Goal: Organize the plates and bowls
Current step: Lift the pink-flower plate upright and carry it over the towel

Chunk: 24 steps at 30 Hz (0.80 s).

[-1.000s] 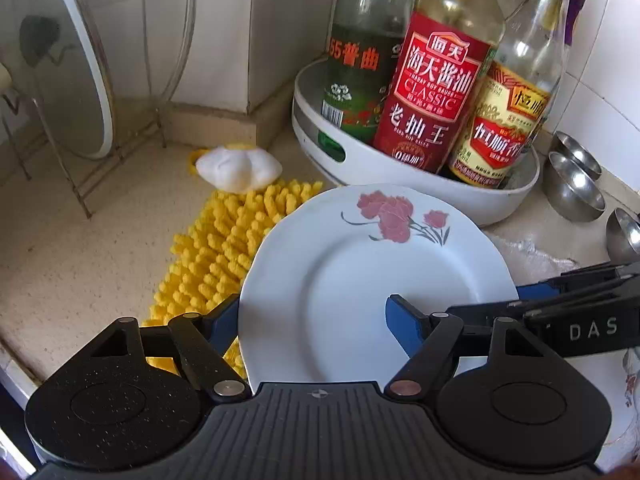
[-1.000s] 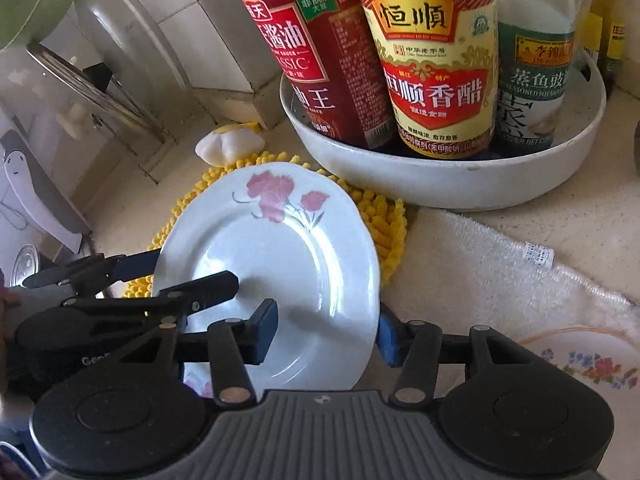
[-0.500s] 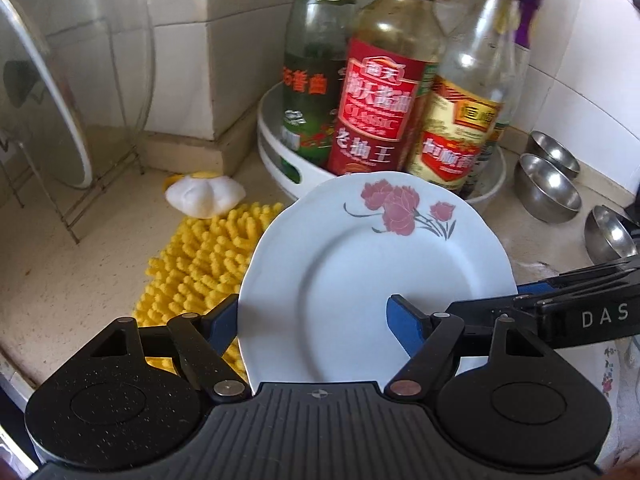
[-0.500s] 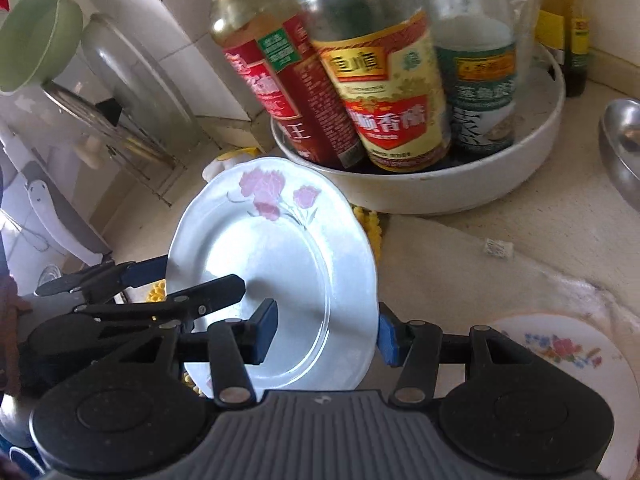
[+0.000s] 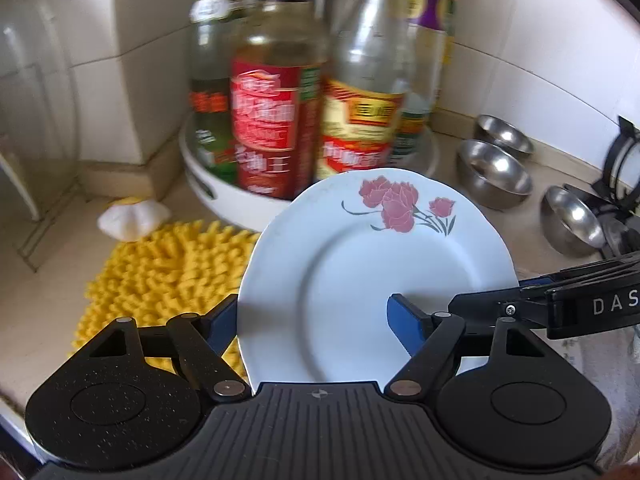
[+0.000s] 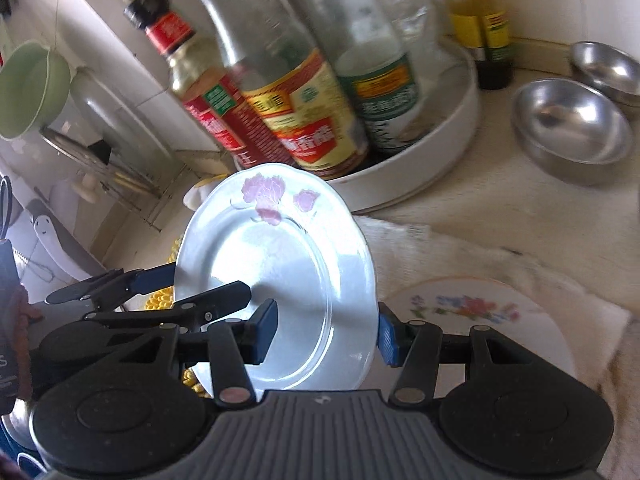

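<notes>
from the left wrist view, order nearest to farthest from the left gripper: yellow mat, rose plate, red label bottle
1. rose plate, between the left gripper fingers.
2. yellow mat, lower left on the counter.
3. red label bottle, back in the white tray.

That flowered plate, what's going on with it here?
A person holds the white flowered plate between two handheld grippers: the left gripper on its left edge, the right gripper on its right edge. It is tilted above the counter, in front of the bottle tray. Another flowered plate lies on the cloth; steel bowls stand nearby.
</notes>
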Available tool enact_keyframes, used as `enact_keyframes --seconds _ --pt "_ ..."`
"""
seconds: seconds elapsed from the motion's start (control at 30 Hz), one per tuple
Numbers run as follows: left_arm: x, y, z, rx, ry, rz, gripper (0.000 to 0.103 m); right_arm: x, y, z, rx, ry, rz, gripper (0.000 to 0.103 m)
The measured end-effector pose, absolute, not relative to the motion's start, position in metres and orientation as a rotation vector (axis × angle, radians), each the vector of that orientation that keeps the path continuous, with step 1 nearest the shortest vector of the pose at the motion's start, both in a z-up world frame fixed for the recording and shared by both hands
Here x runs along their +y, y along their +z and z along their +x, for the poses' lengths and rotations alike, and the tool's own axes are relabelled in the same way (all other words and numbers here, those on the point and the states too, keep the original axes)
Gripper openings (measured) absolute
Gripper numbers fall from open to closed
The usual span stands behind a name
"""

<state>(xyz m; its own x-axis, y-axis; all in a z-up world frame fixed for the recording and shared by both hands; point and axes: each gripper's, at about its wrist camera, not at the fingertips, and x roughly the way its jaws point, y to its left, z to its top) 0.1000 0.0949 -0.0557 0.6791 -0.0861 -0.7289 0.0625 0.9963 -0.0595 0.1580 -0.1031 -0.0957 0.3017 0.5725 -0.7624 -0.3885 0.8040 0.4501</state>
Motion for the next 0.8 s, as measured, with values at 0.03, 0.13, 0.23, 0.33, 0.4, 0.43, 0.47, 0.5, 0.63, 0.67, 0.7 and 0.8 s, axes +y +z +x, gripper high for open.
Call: enact_keyframes --seconds 0.03,0.13,0.23,0.33,0.4,0.43,0.47,0.5,0.63,0.67,0.7,0.8 --pt "0.090 -0.055 0.101 0.820 -0.092 -0.026 0.083 -0.109 -0.095 0.156 1.092 0.633 0.198 0.071" --pt "0.073 -0.051 0.101 0.820 -0.120 -0.005 0.083 -0.126 -0.094 0.152 1.092 0.602 0.218 0.071" --pt "0.056 -0.049 0.102 0.827 -0.153 0.009 0.083 -0.142 -0.093 0.149 1.095 0.574 0.232 0.071" --pt "0.040 -0.050 0.102 0.836 -0.187 0.021 0.083 -0.158 -0.092 0.143 1.097 0.543 0.245 0.072" --pt "0.030 -0.052 0.101 0.842 -0.208 0.030 0.084 -0.168 -0.092 0.139 1.102 0.523 0.253 0.072" --pt "0.026 -0.054 0.101 0.846 -0.217 0.035 0.084 -0.173 -0.093 0.138 1.106 0.514 0.258 0.072" --pt "0.021 -0.056 0.101 0.852 -0.227 0.040 0.084 -0.177 -0.094 0.136 1.111 0.506 0.261 0.072" --pt "0.018 -0.058 0.101 0.857 -0.235 0.044 0.084 -0.180 -0.096 0.134 1.118 0.499 0.261 0.072" --pt "0.003 -0.068 0.100 0.886 -0.263 0.058 0.085 -0.192 -0.103 0.130 1.144 0.459 0.264 0.073" --pt "-0.001 -0.071 0.100 0.895 -0.270 0.063 0.086 -0.195 -0.104 0.129 1.148 0.449 0.265 0.073" --pt "-0.003 -0.073 0.100 0.902 -0.277 0.064 0.086 -0.198 -0.105 0.129 1.151 0.443 0.264 0.073" --pt "-0.008 -0.077 0.101 0.912 -0.291 0.064 0.086 -0.203 -0.108 0.129 1.158 0.433 0.263 0.073"
